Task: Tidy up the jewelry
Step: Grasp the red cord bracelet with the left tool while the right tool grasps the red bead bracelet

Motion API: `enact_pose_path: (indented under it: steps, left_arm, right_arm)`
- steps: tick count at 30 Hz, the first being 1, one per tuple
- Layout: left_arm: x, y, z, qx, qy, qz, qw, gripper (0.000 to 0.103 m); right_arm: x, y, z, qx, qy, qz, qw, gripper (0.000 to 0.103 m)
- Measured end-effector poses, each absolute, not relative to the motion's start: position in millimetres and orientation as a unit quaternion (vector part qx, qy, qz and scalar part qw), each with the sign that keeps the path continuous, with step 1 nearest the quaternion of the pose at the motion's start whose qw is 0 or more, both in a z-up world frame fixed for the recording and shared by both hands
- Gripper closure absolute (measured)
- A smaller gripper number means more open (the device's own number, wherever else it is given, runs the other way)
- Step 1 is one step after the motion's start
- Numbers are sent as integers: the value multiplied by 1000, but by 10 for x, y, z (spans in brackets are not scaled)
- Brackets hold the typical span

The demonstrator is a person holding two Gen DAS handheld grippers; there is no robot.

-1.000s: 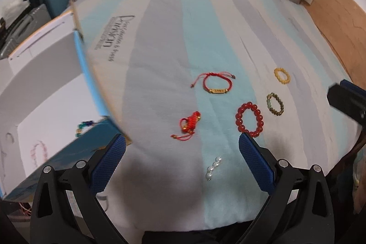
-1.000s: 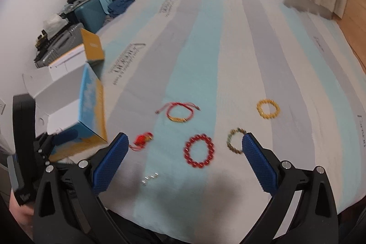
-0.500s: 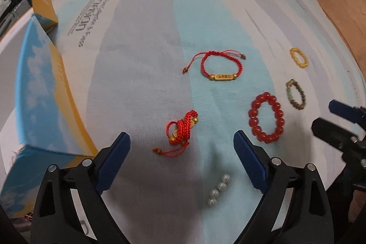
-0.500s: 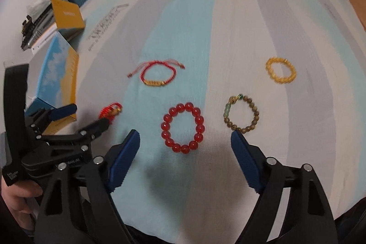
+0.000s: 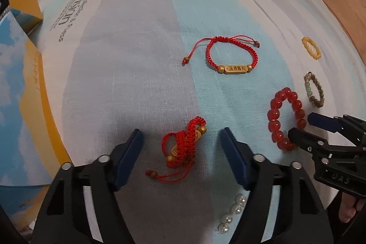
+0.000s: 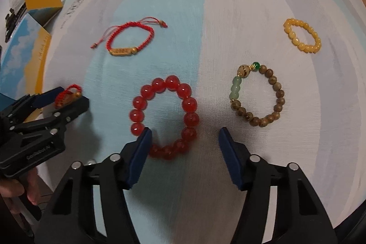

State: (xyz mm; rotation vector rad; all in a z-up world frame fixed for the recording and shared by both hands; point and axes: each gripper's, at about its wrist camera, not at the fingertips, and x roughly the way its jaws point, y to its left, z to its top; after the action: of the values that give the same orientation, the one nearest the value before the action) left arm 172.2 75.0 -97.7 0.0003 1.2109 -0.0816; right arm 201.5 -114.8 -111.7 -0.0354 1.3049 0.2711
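The left claw [image 5: 180,141] points down at the bed [image 5: 137,61], its jaws apart and just closing around the tangled red cord [image 5: 183,145] without touching it. The right claw [image 6: 184,141] is also apart and closing; the near side of the red bead bracelet [image 6: 164,116] lies between its jaws, not yet pressed.

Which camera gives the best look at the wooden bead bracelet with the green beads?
The right wrist view: the wooden bead bracelet lies whole and large near the middle, every bead distinct. In the left wrist view it sits small and squeezed at the right edge, above the right gripper.
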Motion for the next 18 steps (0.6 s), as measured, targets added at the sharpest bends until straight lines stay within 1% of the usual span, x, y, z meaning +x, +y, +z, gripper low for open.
enact_pose_path:
  steps: [1,2,3,4,5,6,7,9,11,12,18]
  left_arm:
    - [1720,755,-988,5,568,-37,822,42]
    - [1717,754,-990,9,567,-36,823,47]
    - [1716,750,-995,16,566,-35,824,51]
    - [1711,745,-1004,24,565,-34,824,53]
    - [1707,741,-1007,28,565,-34,824,57]
    - [1702,738,-1005,31,564,-33,825,63]
    - [1695,739,-997,32,564,-33,825,66]
    - [1689,740,-976,30,565,-38,824,85]
    - [1683,752,-943,20,566,-43,823,88]
    - [1675,754,-934,15,567,-48,822,89]
    - [1589,705,-866,4,568,-59,821,89]
  right_arm:
    - [2020,-1146,-1137,-16,603,124,788,47]
    - [2020,-1143,-1147,-17,602,123,789,49]
    - [2018,-1139,-1148,-21,600,120,791,54]
    - [2017,-1129,-1159,-29,598,115,792,57]
    - [2009,-1124,-1164,-37,596,112,794,61]
    - [2006,-1128,-1161,-42,595,110,795,69]
    - [2000,-1123,-1154,-47,594,108,796,73]
    - [1996,-1121,-1146,-47,594,107,796,86]
    - [1993,-1119,-1132,-48,594,105,796,87]
    - [1990,-1119,-1124,-47,593,104,797,90]
    - [1954,-1153,-992,-36,583,109,805,90]
